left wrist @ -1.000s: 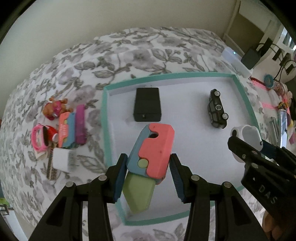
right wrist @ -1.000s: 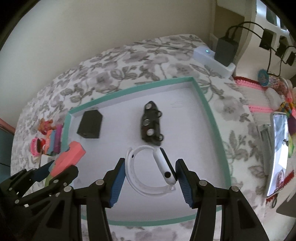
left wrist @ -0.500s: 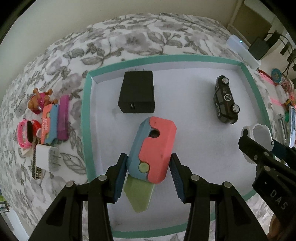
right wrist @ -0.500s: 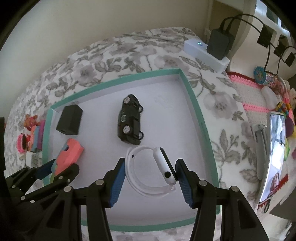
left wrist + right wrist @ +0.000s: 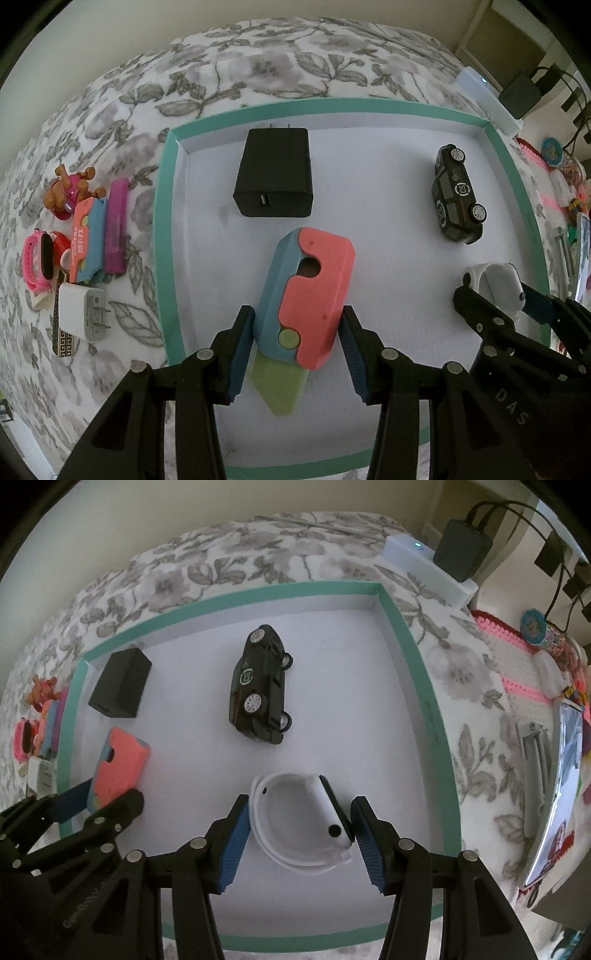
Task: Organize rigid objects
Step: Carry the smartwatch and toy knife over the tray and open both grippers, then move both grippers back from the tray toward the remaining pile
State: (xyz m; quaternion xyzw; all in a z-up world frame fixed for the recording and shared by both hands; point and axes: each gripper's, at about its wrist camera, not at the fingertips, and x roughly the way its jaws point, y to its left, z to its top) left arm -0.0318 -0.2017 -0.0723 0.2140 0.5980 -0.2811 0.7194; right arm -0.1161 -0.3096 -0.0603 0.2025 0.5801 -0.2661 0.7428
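My left gripper is shut on a coral, blue and green toy knife, held low over the white floor of a teal-rimmed tray. My right gripper is shut on a white smartwatch, its band looped between the pads, low over the tray's near right part. The toy knife appears at the left of the right wrist view, and the smartwatch at the right of the left wrist view. A black charger and a black toy car lie in the tray.
On the floral bedspread left of the tray lie a dog figure, a pink watch, a white plug and stacked colourful toys. To the right are a white power strip, a phone and cables.
Both grippers have come down toward the tray floor with their objects still held. The tray and its contents look larger and closer in both views.
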